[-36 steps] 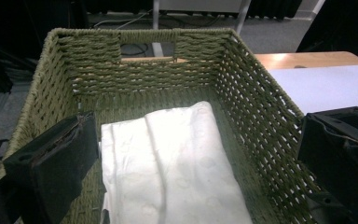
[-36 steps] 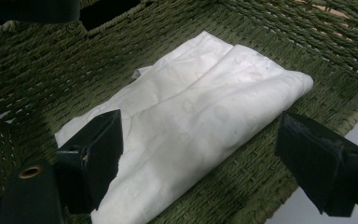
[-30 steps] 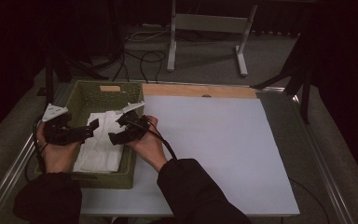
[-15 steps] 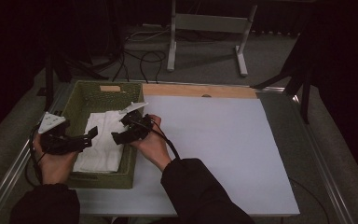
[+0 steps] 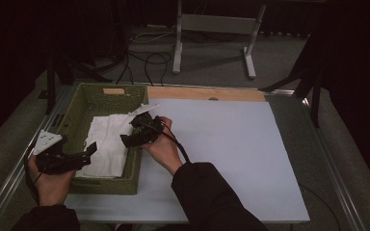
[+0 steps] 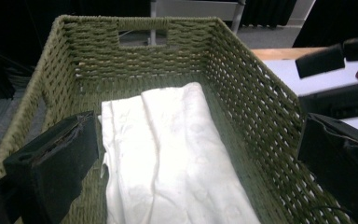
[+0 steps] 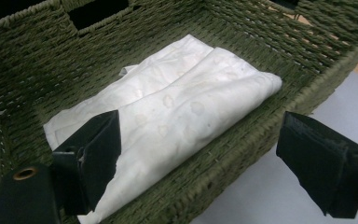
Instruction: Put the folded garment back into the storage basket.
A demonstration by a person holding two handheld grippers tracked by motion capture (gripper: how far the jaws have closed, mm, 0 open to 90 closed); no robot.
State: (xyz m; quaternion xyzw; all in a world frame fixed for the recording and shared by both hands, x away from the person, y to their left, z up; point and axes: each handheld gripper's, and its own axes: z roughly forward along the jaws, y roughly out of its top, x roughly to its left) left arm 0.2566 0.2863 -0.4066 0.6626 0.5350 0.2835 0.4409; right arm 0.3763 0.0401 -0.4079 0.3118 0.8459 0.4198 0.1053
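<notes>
A white folded cloth (image 5: 107,144) lies flat in a green woven basket (image 5: 106,185) at the table's left. My left gripper (image 5: 92,150) hovers at the basket's near-left corner, open. In the left gripper view its jaws stand wide apart over the cloth (image 6: 177,158), holding nothing. My right gripper (image 5: 125,140) is open over the basket's right rim, pointing in at the cloth. In the right gripper view one jaw is above the cloth (image 7: 191,107) and the other is outside the basket wall (image 7: 242,163). The right gripper (image 6: 335,79) is also in sight past the basket wall (image 6: 261,102).
A white sheet (image 5: 231,154) covers the table to the right of the basket. A wooden strip (image 5: 202,93) runs along the back edge. Behind the table stand a metal frame (image 5: 212,29) and floor cables (image 5: 144,57).
My left gripper has drawn back toward the person, from above the cloth to the basket's near-left corner. The right gripper has barely shifted. The cloth lies as before.
</notes>
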